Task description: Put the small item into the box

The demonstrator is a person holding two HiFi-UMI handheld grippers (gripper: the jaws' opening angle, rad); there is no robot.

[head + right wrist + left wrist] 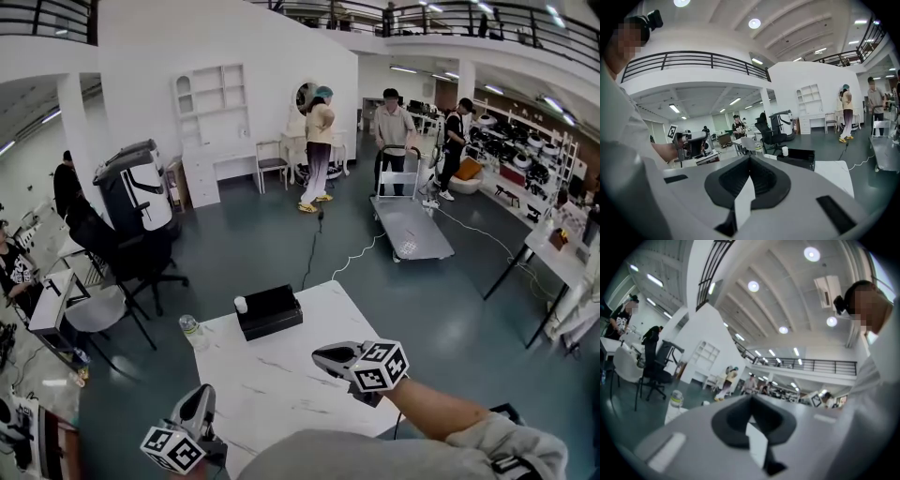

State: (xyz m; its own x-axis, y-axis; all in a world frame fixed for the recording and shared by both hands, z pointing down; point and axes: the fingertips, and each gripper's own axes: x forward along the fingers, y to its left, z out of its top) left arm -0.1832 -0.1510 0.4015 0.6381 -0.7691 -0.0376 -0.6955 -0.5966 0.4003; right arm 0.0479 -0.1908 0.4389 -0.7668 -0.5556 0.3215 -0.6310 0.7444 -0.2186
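Observation:
A black open box [269, 311] sits at the far end of the white marble table [281, 384], and a small white item [241, 304] stands at its left end, touching or nearly touching it. My left gripper [202, 392] hovers at the table's near left edge, shut and empty. To the right, my right gripper [319, 356] is held over the table, also shut with nothing in it. The right gripper view shows the box [797, 157] and the white item [784, 151] beyond the closed right gripper [750, 157]. The left gripper [751, 397] tilts upward.
A plastic bottle [192, 332] stands at the table's far left corner. Office chairs [131, 258] and desks are off to the left. A flat trolley [410, 228] and several people stand farther back on the green floor. A cable [314, 253] runs across the floor.

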